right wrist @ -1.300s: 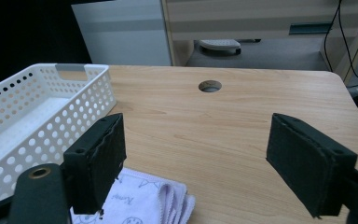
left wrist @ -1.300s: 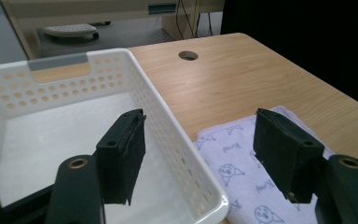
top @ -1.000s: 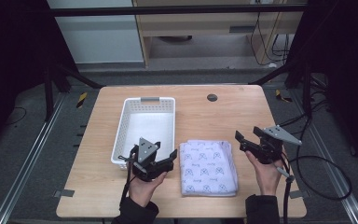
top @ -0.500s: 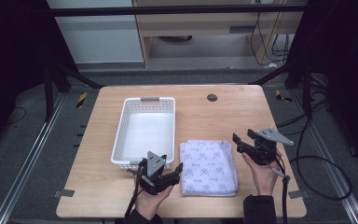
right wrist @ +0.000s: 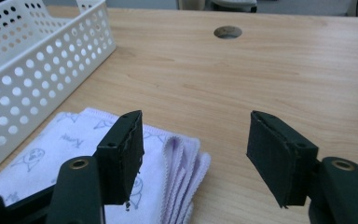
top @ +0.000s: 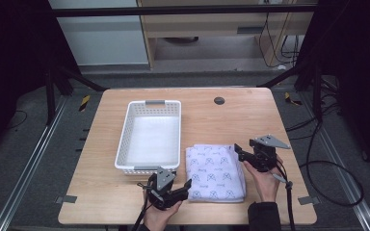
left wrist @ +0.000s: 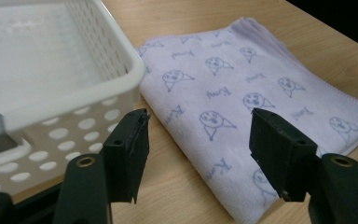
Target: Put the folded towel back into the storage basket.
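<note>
The towel [top: 216, 172] lies folded flat on the bench [top: 236, 120], just right of the basket [top: 124, 144] and close to the bench's near edge. It is a pale lilac cloth with small printed faces, its layered edges stacked neatly on the side away from the basket. Nothing has lifted or creased it — it looks untouched, so the work seems to be at its very start.

The left claw [top: 189, 184] sits at the towel's near-left corner, just below the basket's near wall. In the left gripper view its jaws stand wide apart, the towel [left wrist: 242, 93] spread between and beyond them and the basket [left wrist: 74, 93] rising on the side; the jaws close on nothing. The right claw [top: 237, 150] hovers at the towel's far-right corner, on the side away from the basket. In the right gripper view it is likewise spread wide, with the towel's stacked edge [right wrist: 177, 158] lying under and just past one jaw, bare bench under the other.

So both claws are released and placed at opposite corners of the towel, apparently lining up a grasp. The basket is empty. If the aim is to move the towel into the basket, as seems likely, everything remains — closing on the corners, lifting, carrying it over the basket wall and setting it down inside.
</note>
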{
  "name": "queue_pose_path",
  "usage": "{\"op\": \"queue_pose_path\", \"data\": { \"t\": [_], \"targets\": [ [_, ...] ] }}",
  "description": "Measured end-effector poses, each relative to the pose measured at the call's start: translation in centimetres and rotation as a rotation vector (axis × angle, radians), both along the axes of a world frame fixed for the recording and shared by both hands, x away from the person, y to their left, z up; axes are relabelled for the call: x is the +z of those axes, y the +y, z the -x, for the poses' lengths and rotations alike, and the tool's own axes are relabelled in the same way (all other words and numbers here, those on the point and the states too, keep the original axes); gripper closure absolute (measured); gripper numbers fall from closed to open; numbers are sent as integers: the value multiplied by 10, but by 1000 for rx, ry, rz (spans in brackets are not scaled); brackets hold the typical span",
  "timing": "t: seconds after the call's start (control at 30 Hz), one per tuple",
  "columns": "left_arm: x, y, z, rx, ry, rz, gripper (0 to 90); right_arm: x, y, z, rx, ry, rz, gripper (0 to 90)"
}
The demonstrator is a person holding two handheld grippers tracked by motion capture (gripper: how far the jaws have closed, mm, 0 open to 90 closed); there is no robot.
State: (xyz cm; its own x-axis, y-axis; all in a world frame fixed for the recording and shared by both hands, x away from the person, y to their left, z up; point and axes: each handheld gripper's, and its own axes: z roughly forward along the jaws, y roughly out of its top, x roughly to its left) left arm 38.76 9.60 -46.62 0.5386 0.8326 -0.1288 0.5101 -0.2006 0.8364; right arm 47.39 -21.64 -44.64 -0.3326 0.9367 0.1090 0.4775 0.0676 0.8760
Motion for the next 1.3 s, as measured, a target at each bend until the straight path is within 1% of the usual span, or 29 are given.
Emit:
{"op": "queue_pose_path", "data": {
  "t": [0.03,0.07,0.1,0.13,0.17,0.2,0.27,0.37,0.47,0.53,0.63,0.67,0.73,0.77,0.8,0.83,0.93,1.07,1.13,1.2,1.23,1.3],
  "targets": [
    [-2,-1,0,0,4,1,373,-2,1,-1,1,11,0,360],
    [-2,-1,0,0,4,1,376,-2,1,-1,1,11,0,360],
    [-6,-4,1,-4,14,3,378,-5,3,-2,11,23,8,358],
    [-6,-4,1,-4,14,3,378,-5,3,-2,11,23,8,358],
    [-9,-7,1,-10,22,-5,379,-9,5,-4,15,40,14,357],
    [-9,-7,1,-10,22,-5,380,-9,5,-4,15,40,14,357],
    [-14,-11,0,-11,31,-8,381,-15,7,-6,21,58,24,356],
    [-17,-13,-2,-11,43,-17,382,-18,8,-7,23,67,30,355],
    [-21,-14,-3,-10,52,-22,386,-23,9,-8,19,87,26,355],
    [-22,-15,-4,-10,62,-23,387,-27,10,-10,23,96,39,360],
    [-26,-16,-7,-12,74,-27,389,-30,12,-12,27,105,44,366],
    [-27,-16,-7,-10,77,-26,389,-31,13,-12,27,113,43,369],
    [-29,-17,-9,-10,83,-23,390,-34,14,-13,27,115,40,379],
    [-31,-19,-10,-9,88,-26,390,-38,14,-14,24,127,42,384],
    [-31,-19,-10,-9,88,-26,390,-38,14,-14,24,127,42,384],
    [-33,-20,-11,-11,90,-29,390,-42,14,-15,21,143,42,387],
    [-35,-22,-12,-12,97,-35,390,-45,14,-15,23,154,45,397],
    [-36,-23,-13,-12,104,-33,388,-50,15,-16,30,166,46,412],
    [-38,-23,-14,-15,114,-29,387,-53,16,-17,26,184,30,429],
    [-38,-24,-15,-16,117,-27,387,-53,16,-17,28,183,30,444],
    [-39,-24,-16,-18,127,-21,386,-53,17,-17,35,187,25,461],
    [-40,-25,-17,-24,128,-23,385,-54,17,-17,38,192,27,474]
  ]
}}
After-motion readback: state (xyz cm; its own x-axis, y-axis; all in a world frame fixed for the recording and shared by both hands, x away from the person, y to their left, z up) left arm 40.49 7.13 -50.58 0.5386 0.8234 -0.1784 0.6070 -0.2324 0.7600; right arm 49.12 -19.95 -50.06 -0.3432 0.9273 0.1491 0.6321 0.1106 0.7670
